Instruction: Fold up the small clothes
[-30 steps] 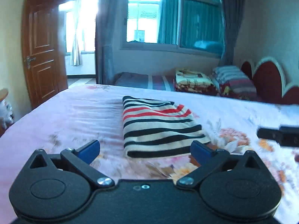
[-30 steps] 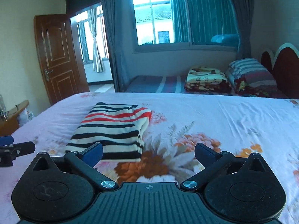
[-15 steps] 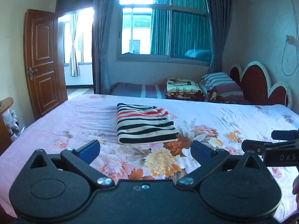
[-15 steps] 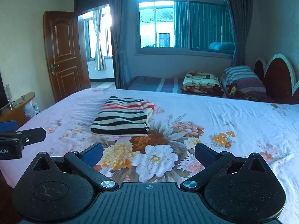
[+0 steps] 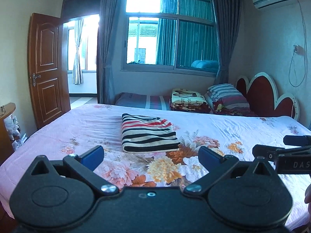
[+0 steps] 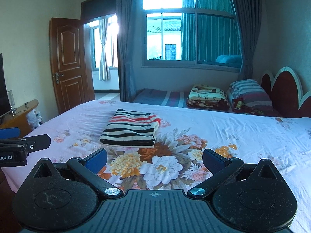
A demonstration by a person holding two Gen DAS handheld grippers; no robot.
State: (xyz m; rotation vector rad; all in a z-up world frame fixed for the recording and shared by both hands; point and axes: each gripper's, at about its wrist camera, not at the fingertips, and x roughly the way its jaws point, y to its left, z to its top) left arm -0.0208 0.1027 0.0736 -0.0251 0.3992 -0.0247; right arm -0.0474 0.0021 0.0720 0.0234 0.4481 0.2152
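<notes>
a bedroom, seen from the two grippers i hold side by side above the near edge of a bed point(image 5: 243, 124) with a pink floral sheet. my left gripper point(image 5: 150, 154) has its jaws spread wide, blue pads far apart, gripping nothing. my right gripper point(image 6: 154, 156) is the same: wide open and empty. each one shows at the edge of the other's view.

the task's garment, a striped top point(image 5: 147, 135) in cream, black and red, lies folded into a neat rectangle flat on the sheet, around the middle of the bed, well apart from both grippers and touching neither. by my judgement the folding of this piece looks finished.

beyond it are a window with grey curtains, an open wooden door point(image 5: 45, 68), and folded blankets point(image 6: 208, 97) by a red headboard point(image 5: 264, 95).

the risk from here: if i reach back in and a pad drags across the soft top layer, the fold could slide or open, and the loose sheet could wrinkle beneath it and skew the stack.
</notes>
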